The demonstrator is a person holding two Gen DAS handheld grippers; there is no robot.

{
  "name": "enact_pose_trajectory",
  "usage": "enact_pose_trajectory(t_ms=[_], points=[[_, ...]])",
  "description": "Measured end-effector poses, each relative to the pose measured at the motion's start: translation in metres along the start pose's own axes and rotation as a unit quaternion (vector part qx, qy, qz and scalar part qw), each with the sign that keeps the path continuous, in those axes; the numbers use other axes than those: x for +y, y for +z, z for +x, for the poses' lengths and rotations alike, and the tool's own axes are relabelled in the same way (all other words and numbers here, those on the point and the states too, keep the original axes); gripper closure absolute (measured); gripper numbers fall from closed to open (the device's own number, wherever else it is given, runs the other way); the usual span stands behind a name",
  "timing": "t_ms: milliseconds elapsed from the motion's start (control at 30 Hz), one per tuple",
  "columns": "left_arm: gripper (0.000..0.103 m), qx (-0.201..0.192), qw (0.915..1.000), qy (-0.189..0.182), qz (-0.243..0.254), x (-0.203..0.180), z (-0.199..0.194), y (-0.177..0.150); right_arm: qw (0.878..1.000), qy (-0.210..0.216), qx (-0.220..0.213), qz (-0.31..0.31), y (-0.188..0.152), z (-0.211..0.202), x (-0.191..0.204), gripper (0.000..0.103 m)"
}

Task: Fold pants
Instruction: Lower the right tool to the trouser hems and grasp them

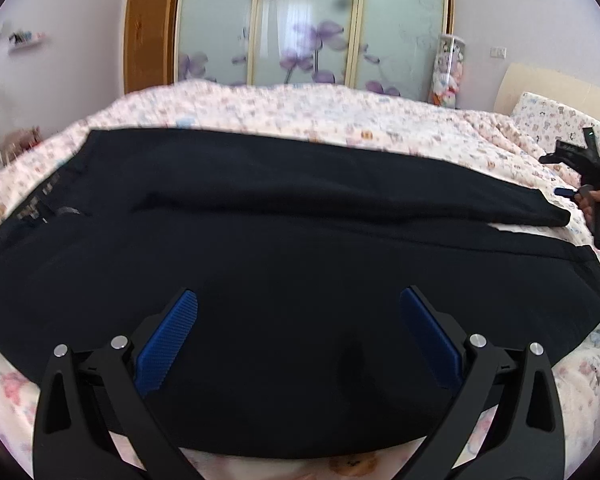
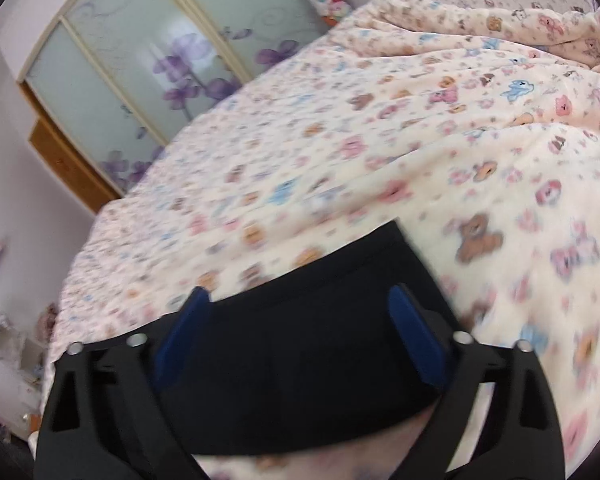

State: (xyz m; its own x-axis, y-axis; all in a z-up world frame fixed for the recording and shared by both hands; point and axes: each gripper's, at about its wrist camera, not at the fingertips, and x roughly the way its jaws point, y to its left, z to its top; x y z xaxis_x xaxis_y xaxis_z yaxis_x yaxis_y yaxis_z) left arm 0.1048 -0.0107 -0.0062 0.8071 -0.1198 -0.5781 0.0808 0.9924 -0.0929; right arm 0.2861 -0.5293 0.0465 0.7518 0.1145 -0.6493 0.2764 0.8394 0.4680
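Black pants lie lengthwise left-right across the bed, waistband at my left, cuffs at my right: left tongs gape over mid-leg, right tongs gape over the cuff end.

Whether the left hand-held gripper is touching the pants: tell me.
Cannot tell. In the left wrist view the left hand-held gripper is open over the black pants on the bed, but no contact or gap shows plainly.

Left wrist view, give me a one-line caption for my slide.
Open left claw hovers over dark pants spread flat on a teddy-print bedspread.
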Motion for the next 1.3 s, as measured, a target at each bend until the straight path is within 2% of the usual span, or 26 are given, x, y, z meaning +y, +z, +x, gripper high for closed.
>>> enact_pose_trajectory(t_ms=[100, 200, 367, 467, 500, 533, 700, 867, 1033, 1133, 1233, 1300], points=[[0.002, -0.006, 0.9999, -0.010, -0.002, 0.000, -0.002, -0.002, 0.999, -0.043, -0.012, 0.008, 0.008, 0.020, -0.013, 0.024], [0.002, -0.008, 0.9999, -0.011, 0.009, -0.004, -0.003, -0.002, 0.997, -0.068, -0.020, 0.019, 0.018, 0.034, -0.027, 0.026], [0.002, -0.003, 0.9998, -0.014, 0.017, -0.006, -0.001, -0.001, 0.996, -0.090, 0.008, 0.010, 0.018, 0.062, -0.036, 0.036], [0.002, 0.003, 0.9998, -0.016, 0.011, -0.004, 0.000, 0.000, 0.995, -0.099, -0.002, 0.016, 0.012, 0.061, -0.042, 0.067], [0.002, 0.004, 0.9998, -0.017, 0.010, -0.003, 0.000, 0.000, 0.996, -0.087, -0.008, 0.023, 0.012, 0.056, -0.045, 0.085], [0.002, 0.004, 0.9998, -0.017, 0.009, -0.002, 0.000, 0.000, 0.997, -0.078, -0.011, 0.026, 0.012, 0.053, -0.046, 0.089], [0.002, 0.002, 0.9998, -0.020, 0.005, 0.000, -0.002, 0.001, 0.998, -0.039, -0.053, 0.004, 0.008, 0.015, -0.035, 0.094], [0.002, -0.002, 0.9996, -0.028, -0.006, 0.005, -0.004, 0.001, 0.994, 0.034, -0.103, -0.005, -0.007, -0.051, -0.023, 0.095], [0.002, -0.015, 0.9993, -0.031, -0.015, 0.008, -0.011, 0.000, 0.987, 0.100, -0.126, -0.010, -0.048, -0.113, -0.023, 0.095], [0.002, -0.038, 0.9986, -0.029, -0.020, 0.010, -0.020, -0.001, 0.983, 0.134, -0.126, -0.001, -0.090, -0.148, -0.030, 0.095], [0.002, -0.059, 0.9976, -0.026, -0.024, 0.011, -0.029, -0.002, 0.985, 0.130, -0.109, 0.015, -0.136, -0.173, -0.041, 0.095], [0.002, -0.075, 0.9966, -0.022, -0.027, 0.012, -0.037, -0.003, 0.992, 0.090, -0.086, 0.012, -0.164, -0.178, -0.046, 0.095]])
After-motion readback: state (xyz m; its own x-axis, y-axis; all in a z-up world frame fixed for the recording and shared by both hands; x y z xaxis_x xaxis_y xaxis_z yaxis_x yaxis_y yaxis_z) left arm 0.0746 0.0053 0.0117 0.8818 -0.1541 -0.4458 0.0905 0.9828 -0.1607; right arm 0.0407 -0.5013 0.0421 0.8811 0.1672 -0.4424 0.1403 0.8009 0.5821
